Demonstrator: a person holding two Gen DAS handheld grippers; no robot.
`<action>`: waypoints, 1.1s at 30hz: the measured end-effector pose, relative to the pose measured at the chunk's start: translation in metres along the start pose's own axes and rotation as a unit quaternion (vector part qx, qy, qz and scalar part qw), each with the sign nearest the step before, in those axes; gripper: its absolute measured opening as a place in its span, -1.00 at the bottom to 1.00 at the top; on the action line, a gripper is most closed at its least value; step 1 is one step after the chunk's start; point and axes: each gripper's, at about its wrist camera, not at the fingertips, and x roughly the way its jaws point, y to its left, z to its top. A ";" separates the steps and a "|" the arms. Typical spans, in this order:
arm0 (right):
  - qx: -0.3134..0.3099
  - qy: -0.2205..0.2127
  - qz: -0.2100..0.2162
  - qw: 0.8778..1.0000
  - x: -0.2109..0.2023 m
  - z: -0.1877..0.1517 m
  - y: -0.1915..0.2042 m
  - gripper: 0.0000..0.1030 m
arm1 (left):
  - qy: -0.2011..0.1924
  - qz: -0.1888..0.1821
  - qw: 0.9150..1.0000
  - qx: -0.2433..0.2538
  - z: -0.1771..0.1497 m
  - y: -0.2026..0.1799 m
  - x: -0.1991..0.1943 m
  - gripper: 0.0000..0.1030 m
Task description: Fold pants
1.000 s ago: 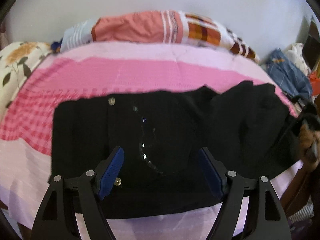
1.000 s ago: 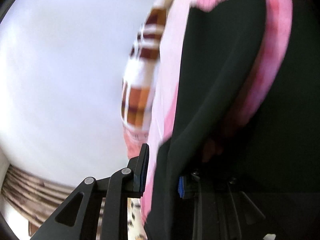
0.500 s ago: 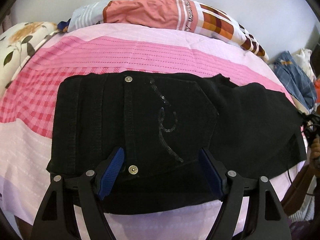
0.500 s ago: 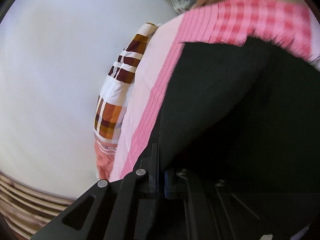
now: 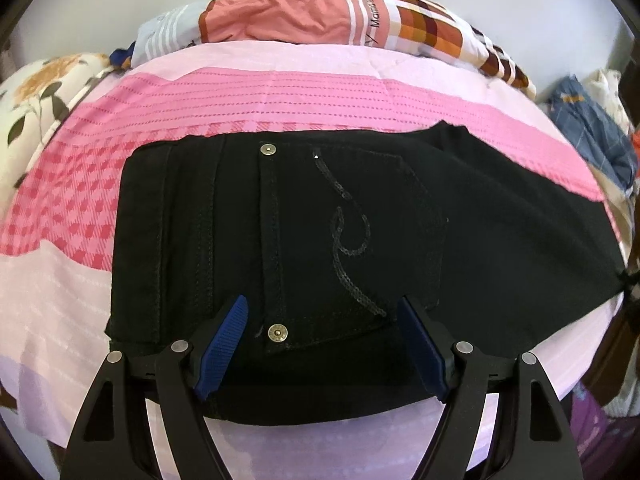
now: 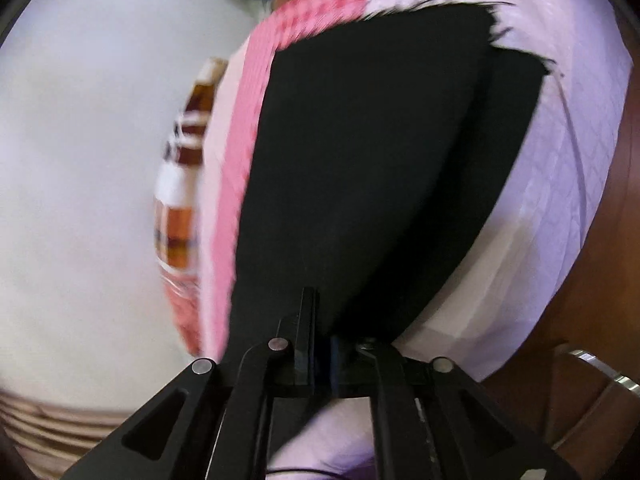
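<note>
While the left claw (image 5: 322, 342) is held wide open and empty over the waist of the black denim pants (image 5: 360, 240), their leg end is pinched in the shut right claw (image 6: 320, 340). Spread on the pink quilted bed (image 5: 280, 96), they appear stretched flat; a carry-over toward the waist is judged next.

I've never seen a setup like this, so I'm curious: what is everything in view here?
pants: one, black, flat on the bed, sequin swirl on the pocket
bedspread: one, pink and pale pink, under the pants
pillow: one, coral with checks, at the wall
floral cloth: one, white with orange flowers, far left
clothes pile: blue and white, far right
left gripper: fingers blue-padded, open over the pants
right gripper: black, shut on the pants' edge
</note>
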 end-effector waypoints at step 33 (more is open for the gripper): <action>-0.429 0.259 -0.018 0.865 0.108 -0.211 0.168 -0.68 | -0.062 -0.007 0.997 -0.041 -0.016 0.015 -0.032 0.56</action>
